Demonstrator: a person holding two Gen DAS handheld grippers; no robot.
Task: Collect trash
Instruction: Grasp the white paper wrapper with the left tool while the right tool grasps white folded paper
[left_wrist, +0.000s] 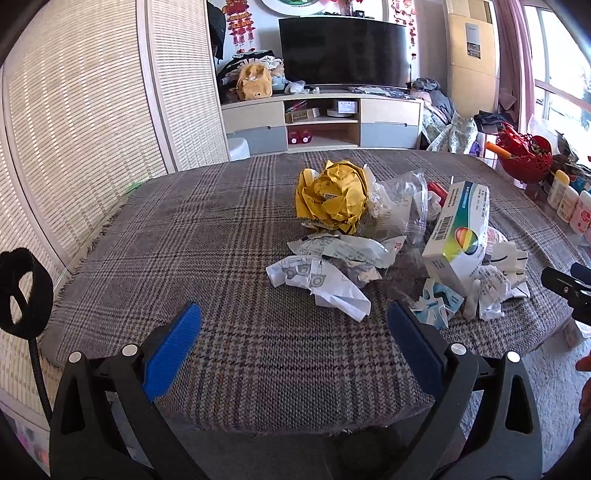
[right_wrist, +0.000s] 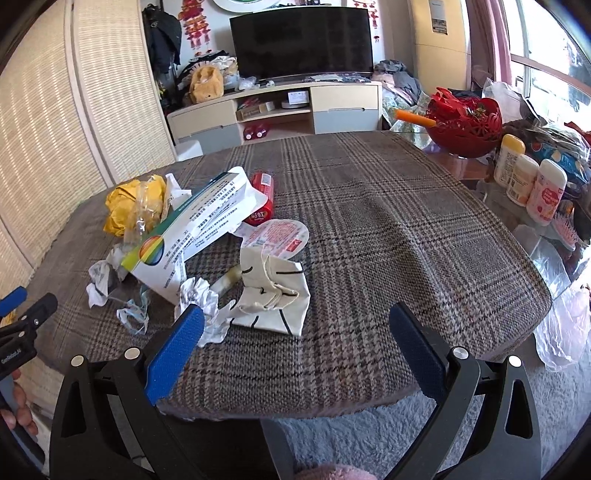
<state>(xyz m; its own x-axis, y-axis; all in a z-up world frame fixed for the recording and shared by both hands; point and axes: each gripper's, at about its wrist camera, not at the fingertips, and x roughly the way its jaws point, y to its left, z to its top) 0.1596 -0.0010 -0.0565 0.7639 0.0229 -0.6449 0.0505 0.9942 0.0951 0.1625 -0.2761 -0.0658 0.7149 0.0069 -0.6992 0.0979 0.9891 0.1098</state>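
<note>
Both grippers, left gripper (left_wrist: 293, 323) and right gripper (right_wrist: 295, 325), hold blue fingers (left_wrist: 173, 350) spread wide, empty; crumpled trash pile (left_wrist: 369, 229), yellow wad, papers, white carton, sits at one o'clock on plaid worktop (left_wrist: 221, 258)

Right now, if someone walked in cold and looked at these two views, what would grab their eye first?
Probably the crumpled yellow paper ball, the brightest thing in the heap of trash in the middle of the plaid tablecloth. Next, the white box with a rainbow logo leaning on the wrappers beside it. Both the left claw and the right claw sit open and empty at the near edge.
</note>
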